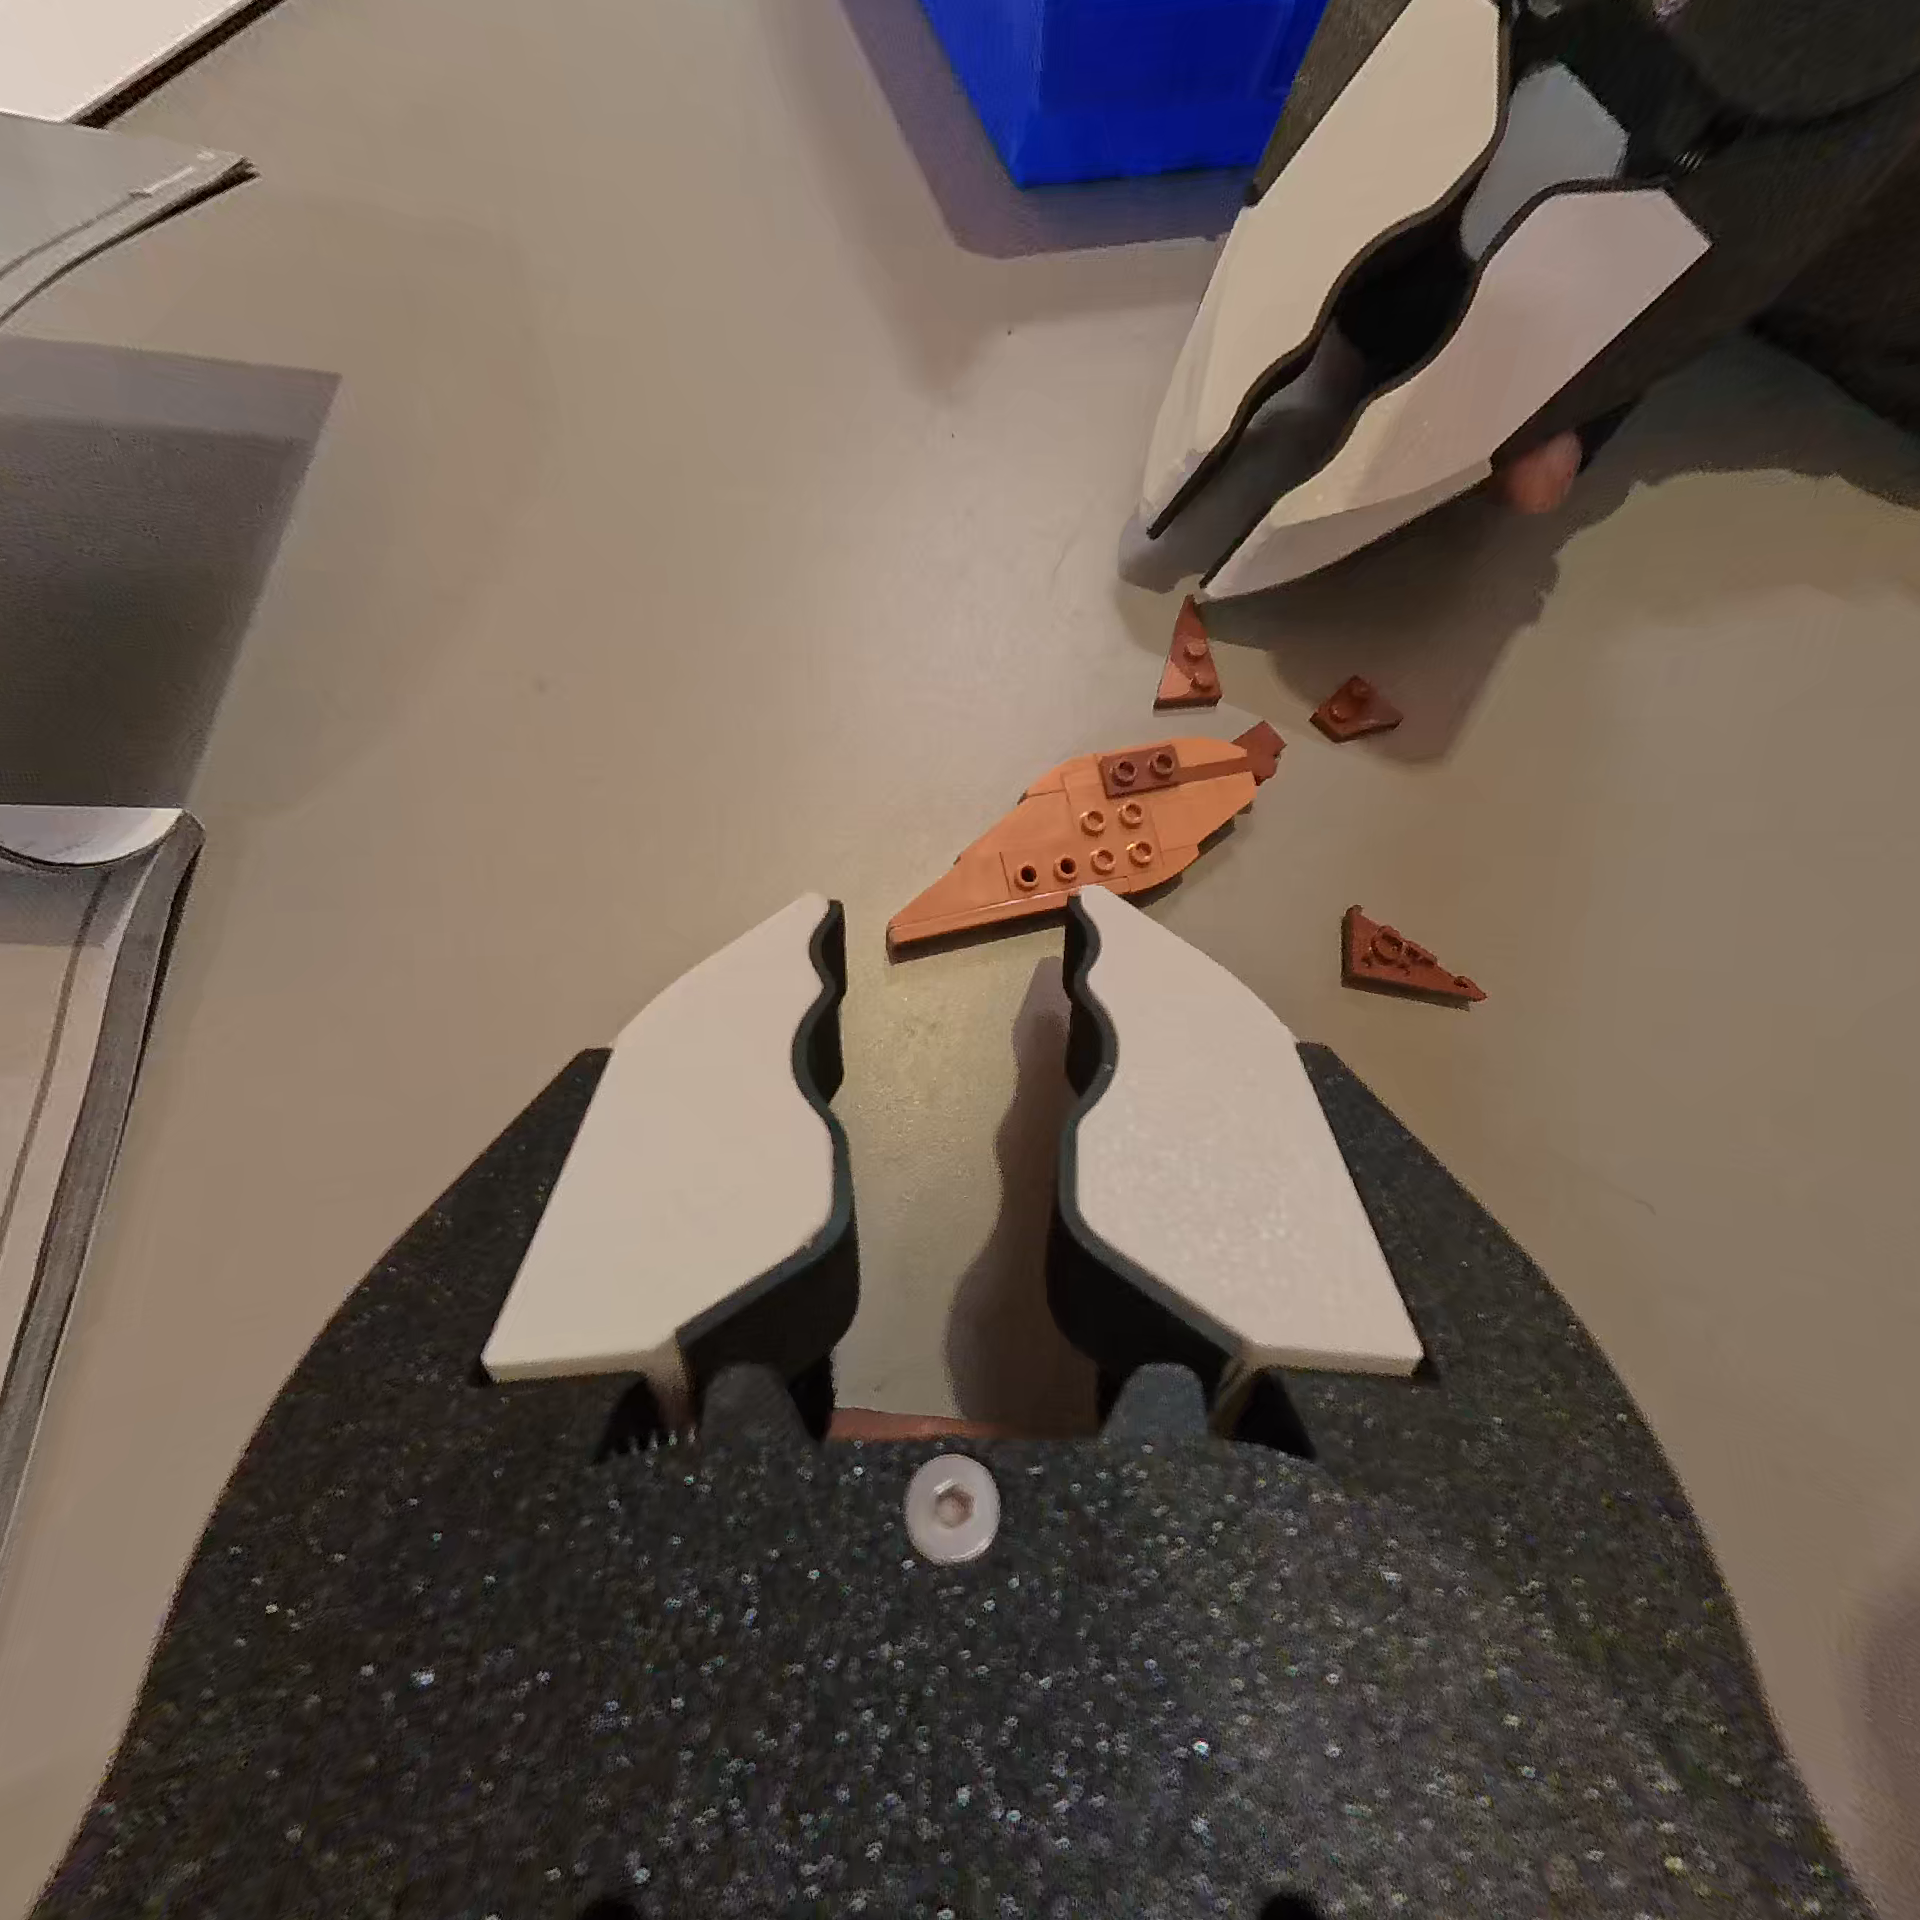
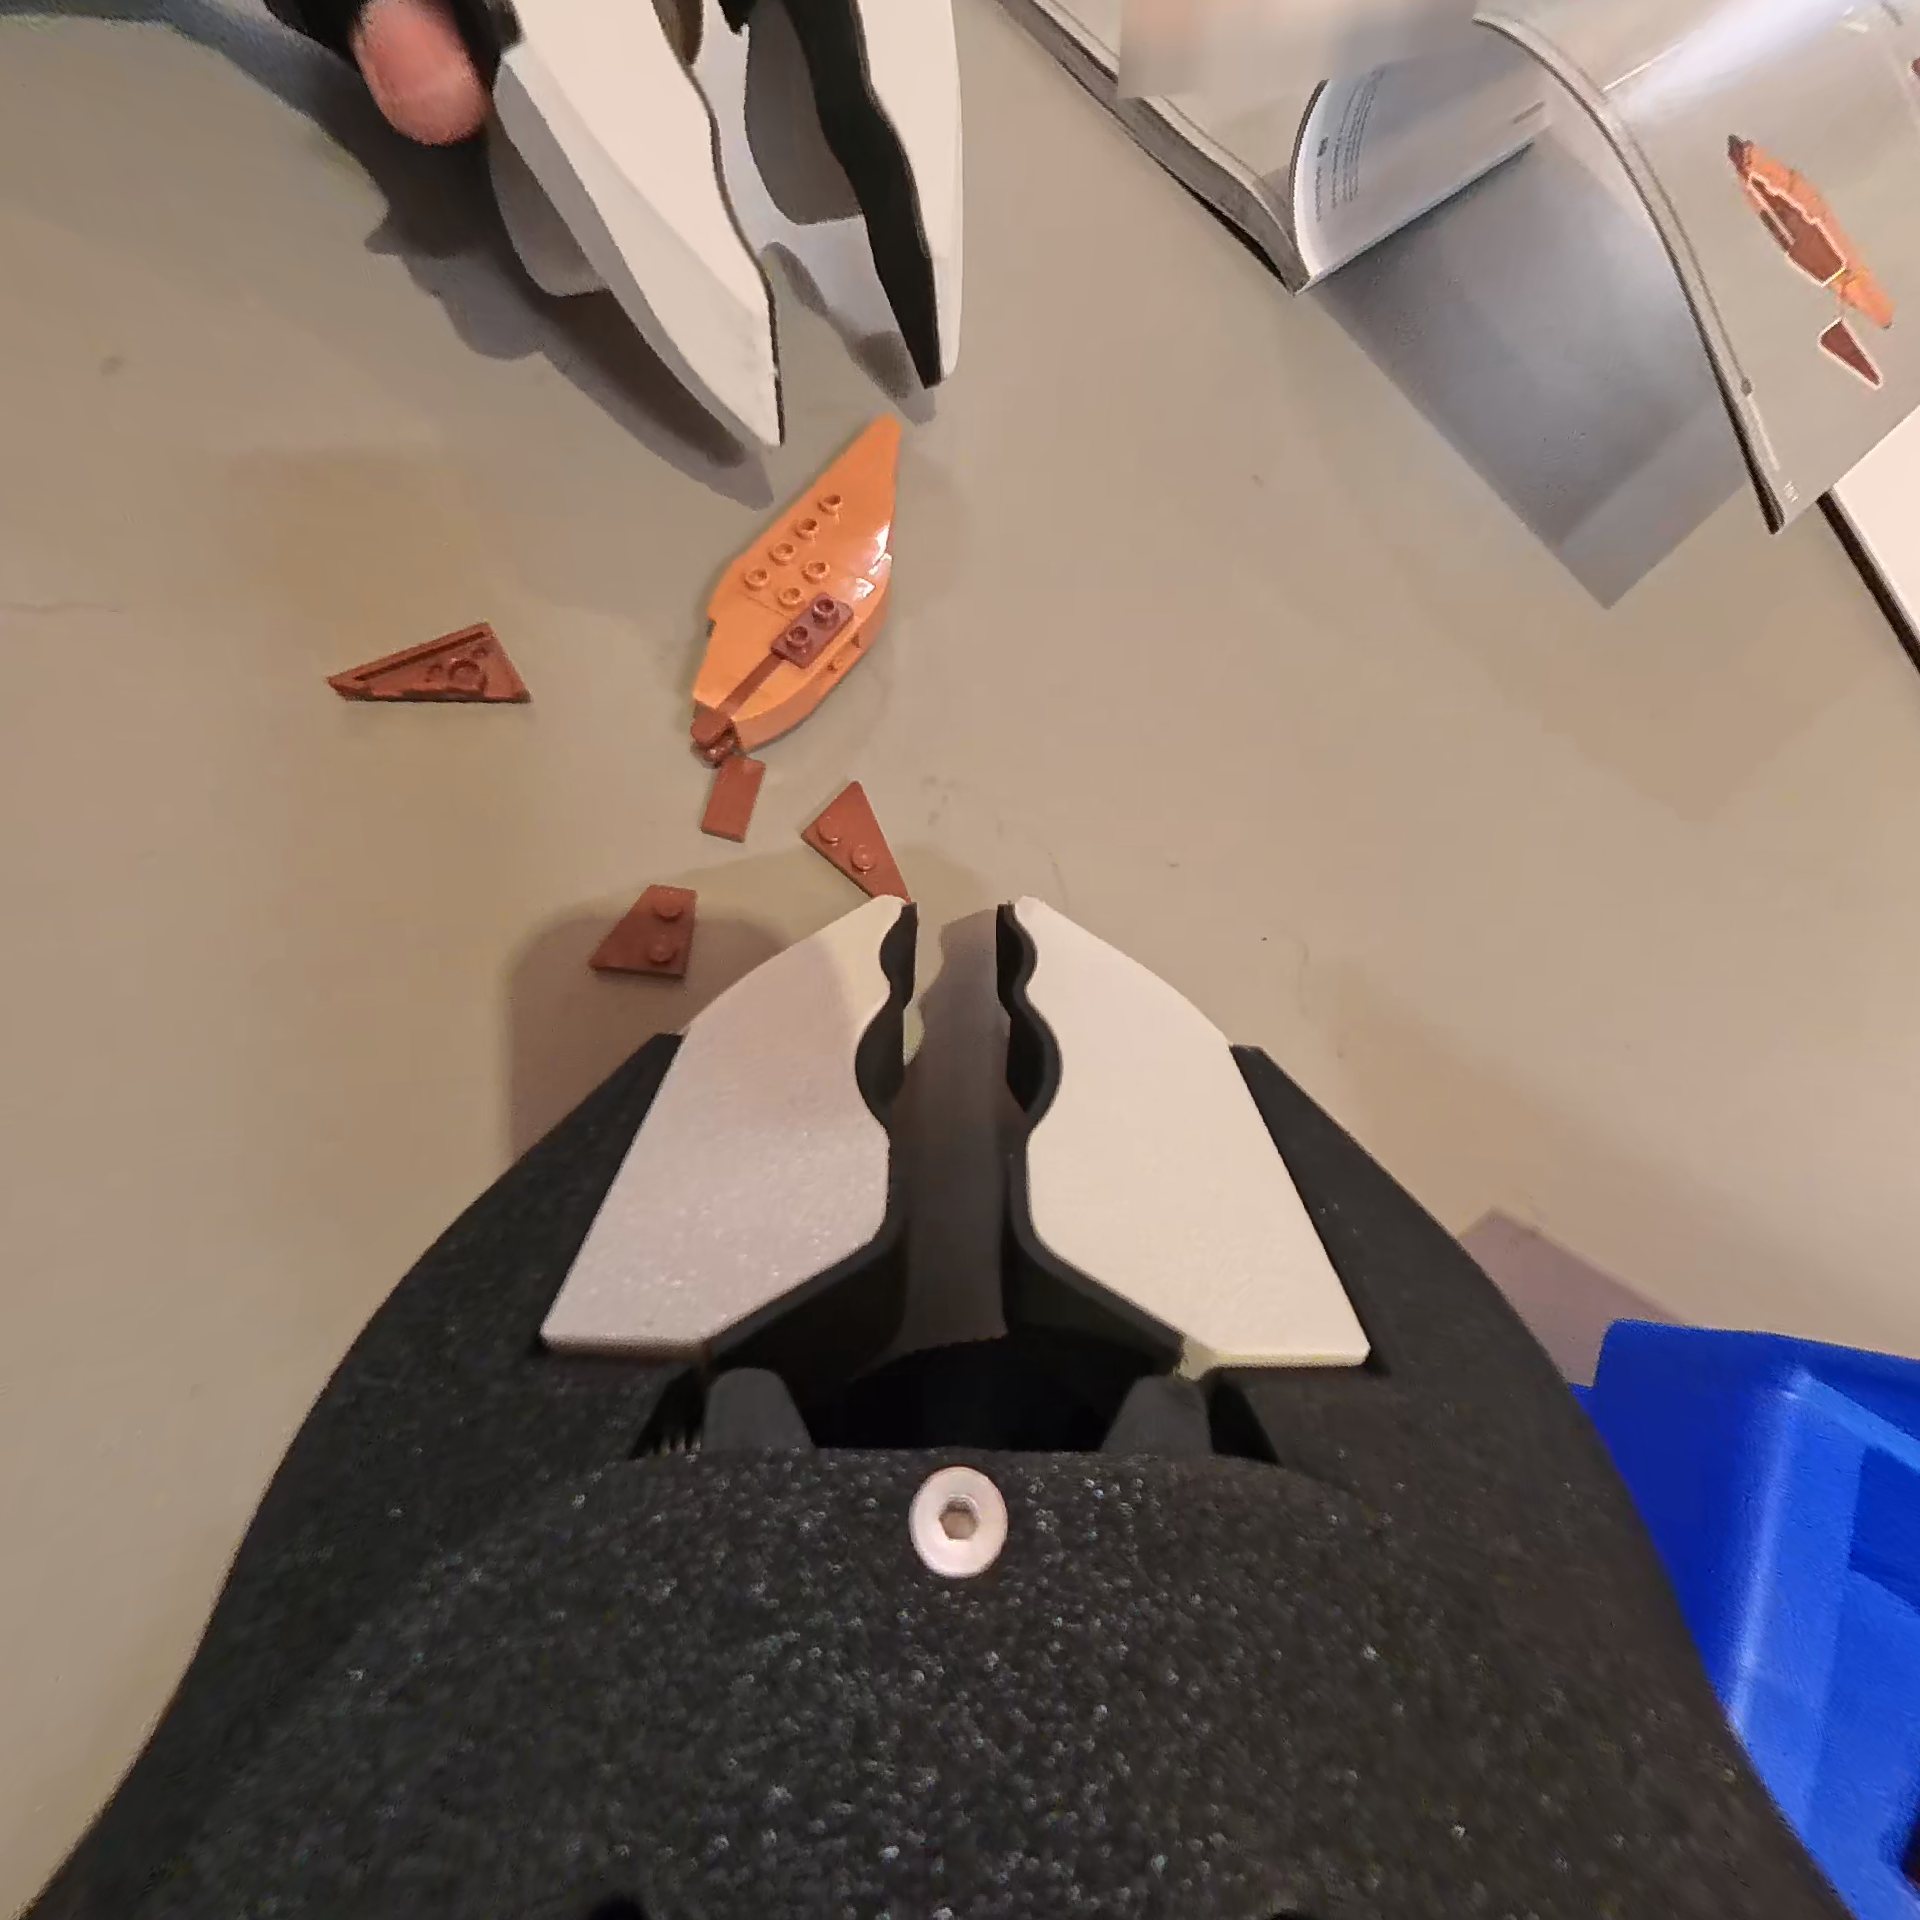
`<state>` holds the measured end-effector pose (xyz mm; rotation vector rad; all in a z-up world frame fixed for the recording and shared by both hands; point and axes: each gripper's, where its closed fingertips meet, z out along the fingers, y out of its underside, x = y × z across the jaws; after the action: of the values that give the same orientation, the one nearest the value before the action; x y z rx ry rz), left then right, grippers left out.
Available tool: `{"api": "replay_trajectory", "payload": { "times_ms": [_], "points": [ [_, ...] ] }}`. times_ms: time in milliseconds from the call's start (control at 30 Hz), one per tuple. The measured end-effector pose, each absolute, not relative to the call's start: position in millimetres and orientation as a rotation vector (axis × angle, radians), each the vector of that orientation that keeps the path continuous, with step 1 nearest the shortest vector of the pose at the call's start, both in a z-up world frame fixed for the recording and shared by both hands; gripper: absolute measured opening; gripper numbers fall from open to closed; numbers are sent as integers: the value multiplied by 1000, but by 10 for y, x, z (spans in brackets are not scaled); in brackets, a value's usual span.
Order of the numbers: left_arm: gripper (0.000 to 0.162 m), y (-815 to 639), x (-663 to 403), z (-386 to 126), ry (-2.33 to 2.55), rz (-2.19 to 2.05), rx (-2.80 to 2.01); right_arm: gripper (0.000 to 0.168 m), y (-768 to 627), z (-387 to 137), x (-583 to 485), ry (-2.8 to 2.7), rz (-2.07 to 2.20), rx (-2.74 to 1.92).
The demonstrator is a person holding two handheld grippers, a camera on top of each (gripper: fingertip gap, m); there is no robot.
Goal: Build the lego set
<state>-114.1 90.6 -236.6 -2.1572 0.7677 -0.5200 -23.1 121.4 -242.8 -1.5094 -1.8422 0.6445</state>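
Note:
A flat orange lego assembly [image 1: 1081, 842] with a dark brown 1x2 plate on top lies on the beige table [image 1: 623, 623]. My left gripper [image 1: 956, 904] is open and empty, its tips just short of the assembly's pointed end. It also shows in the right wrist view [image 2: 852, 410]. My right gripper [image 2: 956, 914] is narrowly open and empty, its tips low by a brown wedge plate [image 2: 857, 842]. It also shows in the left wrist view [image 1: 1184, 566]. More brown wedges [image 2: 644, 930] [image 2: 431, 670] and a small brown tile [image 2: 732, 795] lie loose around the assembly [image 2: 805, 592].
An open instruction booklet [image 2: 1558, 312] lies beside the work spot and shows at the left of the left wrist view [image 1: 83, 935]. A blue bin [image 2: 1787, 1558] [image 1: 1122, 83] stands close to my right gripper. A person's fingertip [image 2: 416, 73] shows behind my left gripper. The tips of one gripper are about 11 cm away from the tips of the other. The right tips stand about 4 cm off the small brown tile [image 2: 732, 795]. It is also in sight in the left wrist view [image 1: 1255, 740].

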Motion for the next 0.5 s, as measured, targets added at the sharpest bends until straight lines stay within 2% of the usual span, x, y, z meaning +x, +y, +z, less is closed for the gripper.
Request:
{"api": "replay_trajectory", "payload": {
  "times_ms": [500],
  "points": [
    [41,1048,-1220,-2131,714,-459,-1980,16,1216,-2341,-232,-1790,734,-1499]
  ]
}}
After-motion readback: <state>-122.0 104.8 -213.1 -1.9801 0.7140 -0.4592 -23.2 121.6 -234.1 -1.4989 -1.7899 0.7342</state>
